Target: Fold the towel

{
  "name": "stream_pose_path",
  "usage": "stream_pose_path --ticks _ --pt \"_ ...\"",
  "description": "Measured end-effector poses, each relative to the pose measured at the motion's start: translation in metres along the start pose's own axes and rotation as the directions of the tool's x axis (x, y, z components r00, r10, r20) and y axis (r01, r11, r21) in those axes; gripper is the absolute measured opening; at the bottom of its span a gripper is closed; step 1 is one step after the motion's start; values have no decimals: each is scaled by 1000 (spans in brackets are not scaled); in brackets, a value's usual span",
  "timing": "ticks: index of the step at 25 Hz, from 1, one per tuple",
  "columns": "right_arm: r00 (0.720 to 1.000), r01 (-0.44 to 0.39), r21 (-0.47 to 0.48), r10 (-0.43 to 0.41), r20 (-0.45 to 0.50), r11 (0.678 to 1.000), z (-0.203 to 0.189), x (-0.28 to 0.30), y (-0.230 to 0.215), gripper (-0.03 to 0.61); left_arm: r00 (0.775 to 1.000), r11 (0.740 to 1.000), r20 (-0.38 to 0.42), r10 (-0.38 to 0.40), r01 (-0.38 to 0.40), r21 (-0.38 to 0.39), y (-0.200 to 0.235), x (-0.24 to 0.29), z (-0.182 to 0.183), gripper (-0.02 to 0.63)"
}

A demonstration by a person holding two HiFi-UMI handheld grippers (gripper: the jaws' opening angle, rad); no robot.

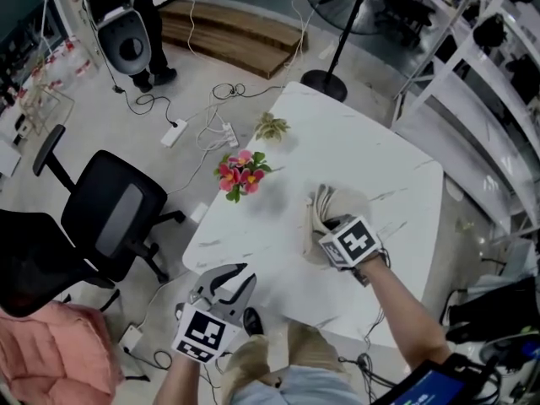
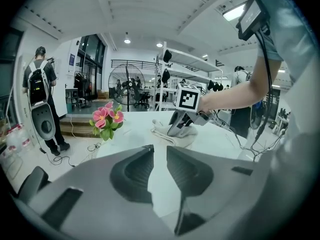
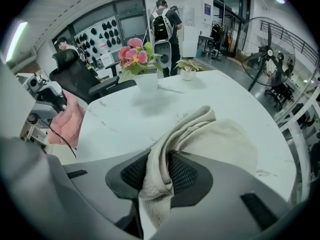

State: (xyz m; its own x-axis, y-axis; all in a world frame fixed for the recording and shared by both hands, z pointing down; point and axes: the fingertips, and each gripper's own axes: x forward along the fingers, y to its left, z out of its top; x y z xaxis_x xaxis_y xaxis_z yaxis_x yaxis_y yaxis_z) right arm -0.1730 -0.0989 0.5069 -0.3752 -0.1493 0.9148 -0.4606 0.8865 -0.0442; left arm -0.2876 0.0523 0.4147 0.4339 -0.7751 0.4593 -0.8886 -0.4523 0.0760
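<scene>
Cream towel [image 3: 220, 139] lies bunched in thick folds, pinched by right tool [image 3: 160, 160].

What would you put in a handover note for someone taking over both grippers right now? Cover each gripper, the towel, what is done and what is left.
Left gripper: jaws slightly apart, empty, at the near edge of the table, apart from the towel.
Right gripper: jaws closed on a bunched fold of the towel.
Towel: a crumpled heap on the table.
Done: towel gripped; no neat fold visible.
Left: probably spread it flat with both grippers, then fold.
</scene>
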Motion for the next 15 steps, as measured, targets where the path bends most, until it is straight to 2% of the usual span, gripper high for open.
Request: stream_pose_path --ticks 3,5,10,12,13,15 --pt "999 -34 -6 34 36 999 3 1 5 138 1000 1000 0 -3 3 0 0 2 -1 81" --pt "995 -68 -14 68 68 998 6 -8 11 186 1000 1000 1 -8 8 5 -2 4 0 81" --pt "970 -125 -53 133 206 991 25 -64 23 225 1000 1000 13 -19 19 17 -5 7 13 81" --pt "950 -129 -53 139 279 990 30 -88 17 221 999 999 25 -22 21 23 -5 10 19 81" --pt "942 -116 -47 125 313 992 30 -97 10 199 999 999 30 -25 24 26 -5 12 21 81" --pt "930 -66 -20 68 362 998 24 -107 -9 92 999 999 33 -38 37 32 -8 16 24 81"
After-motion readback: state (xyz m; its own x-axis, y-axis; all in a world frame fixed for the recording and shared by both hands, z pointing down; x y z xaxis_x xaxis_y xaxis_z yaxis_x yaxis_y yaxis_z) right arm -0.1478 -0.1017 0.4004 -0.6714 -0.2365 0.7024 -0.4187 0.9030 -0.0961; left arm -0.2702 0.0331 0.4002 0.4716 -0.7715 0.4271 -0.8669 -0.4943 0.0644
